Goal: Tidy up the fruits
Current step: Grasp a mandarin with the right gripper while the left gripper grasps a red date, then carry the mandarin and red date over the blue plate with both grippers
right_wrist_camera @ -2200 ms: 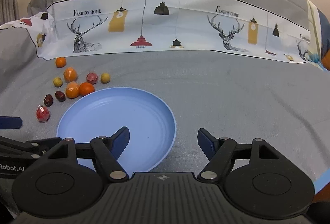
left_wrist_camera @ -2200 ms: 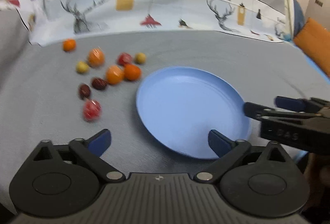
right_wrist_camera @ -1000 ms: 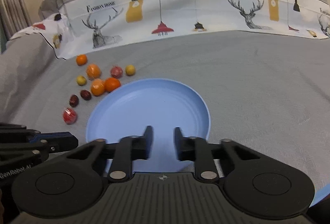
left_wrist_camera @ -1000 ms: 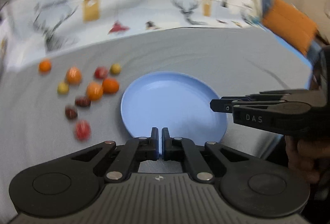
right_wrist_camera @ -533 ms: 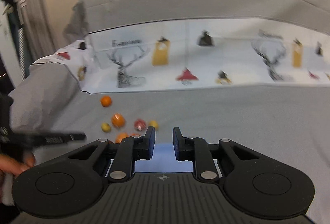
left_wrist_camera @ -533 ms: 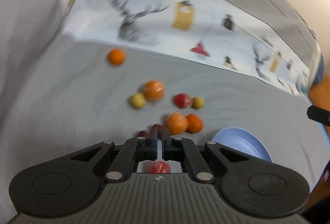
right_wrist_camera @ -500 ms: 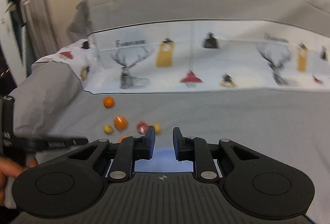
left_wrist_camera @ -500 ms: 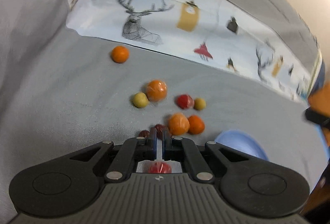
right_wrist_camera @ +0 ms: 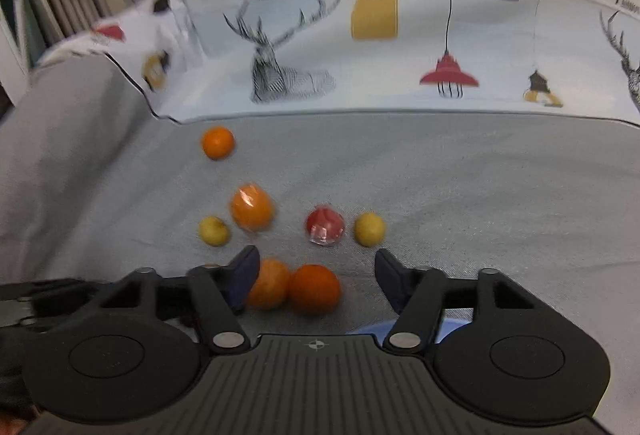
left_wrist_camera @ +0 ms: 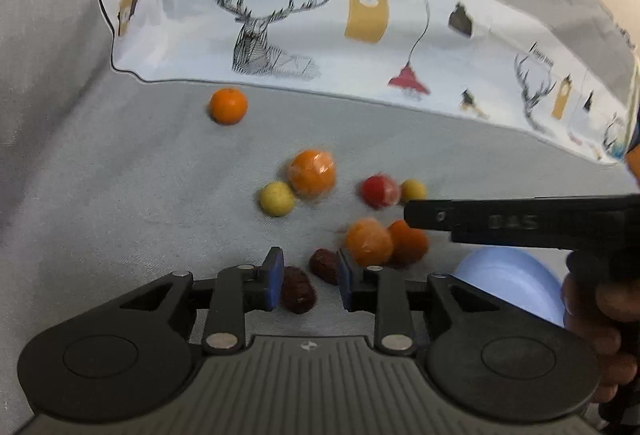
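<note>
Both wrist views, approach step. My left gripper has its jaws apart around two dark dates: one date lies just inside the left pad, the other just inside the right pad. My right gripper has its jaws wide apart around a pair of touching oranges. The rest of the fruit is scattered on the grey cloth: a lone orange near the printed border at the far edge, a wrapped orange, two yellow fruits, and a wrapped red fruit. The blue plate sits empty as far as it shows, just right of the cluster. I judge nothing is gripped yet. The next move calls for centring each gripper on a single fruit, so that its neighbour is not pinched or nudged, then closing.
</note>
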A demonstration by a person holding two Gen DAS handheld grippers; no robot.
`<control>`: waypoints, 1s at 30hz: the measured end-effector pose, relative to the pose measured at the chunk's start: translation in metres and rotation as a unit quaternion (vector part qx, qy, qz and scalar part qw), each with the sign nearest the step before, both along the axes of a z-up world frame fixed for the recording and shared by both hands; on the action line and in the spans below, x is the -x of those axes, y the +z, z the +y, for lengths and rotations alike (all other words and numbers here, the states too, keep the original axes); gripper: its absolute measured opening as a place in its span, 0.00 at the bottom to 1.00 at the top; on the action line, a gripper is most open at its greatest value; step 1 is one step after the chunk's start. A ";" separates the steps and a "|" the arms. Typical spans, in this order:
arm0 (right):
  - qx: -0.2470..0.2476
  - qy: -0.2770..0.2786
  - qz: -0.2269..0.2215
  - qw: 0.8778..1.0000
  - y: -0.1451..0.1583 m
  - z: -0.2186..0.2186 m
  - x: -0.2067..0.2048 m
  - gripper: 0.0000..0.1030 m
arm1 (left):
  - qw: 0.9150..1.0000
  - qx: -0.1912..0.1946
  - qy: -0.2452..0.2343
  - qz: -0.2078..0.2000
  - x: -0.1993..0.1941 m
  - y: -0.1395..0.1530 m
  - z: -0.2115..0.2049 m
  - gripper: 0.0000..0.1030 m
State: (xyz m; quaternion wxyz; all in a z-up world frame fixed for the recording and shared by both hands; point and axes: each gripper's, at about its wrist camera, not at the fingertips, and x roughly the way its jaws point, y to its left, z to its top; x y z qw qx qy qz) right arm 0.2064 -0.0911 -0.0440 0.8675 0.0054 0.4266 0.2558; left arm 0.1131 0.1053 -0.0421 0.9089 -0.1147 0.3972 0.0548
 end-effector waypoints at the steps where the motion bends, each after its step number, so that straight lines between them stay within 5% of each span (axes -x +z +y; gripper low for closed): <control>1: 0.012 -0.001 0.011 1.000 -0.007 0.004 -0.005 0.64 | 1.000 -0.002 0.002 0.015 -0.002 -0.005 0.001 0.31; 4: 0.047 0.003 0.029 0.998 -0.025 0.017 -0.011 0.63 | 0.998 0.005 0.012 0.054 -0.007 -0.019 0.005 0.31; 10: 0.057 -0.009 0.031 0.998 -0.031 0.022 -0.017 0.60 | 0.998 -0.022 -0.002 0.051 -0.008 -0.020 0.001 0.21; 17: 0.059 0.022 0.045 0.997 -0.034 0.029 -0.011 0.36 | 0.999 -0.028 -0.001 0.038 -0.003 -0.013 0.000 0.21; 30: 0.038 0.010 -0.049 0.998 0.024 0.002 0.027 0.34 | 0.999 -0.050 0.001 -0.005 0.009 0.005 -0.005 0.21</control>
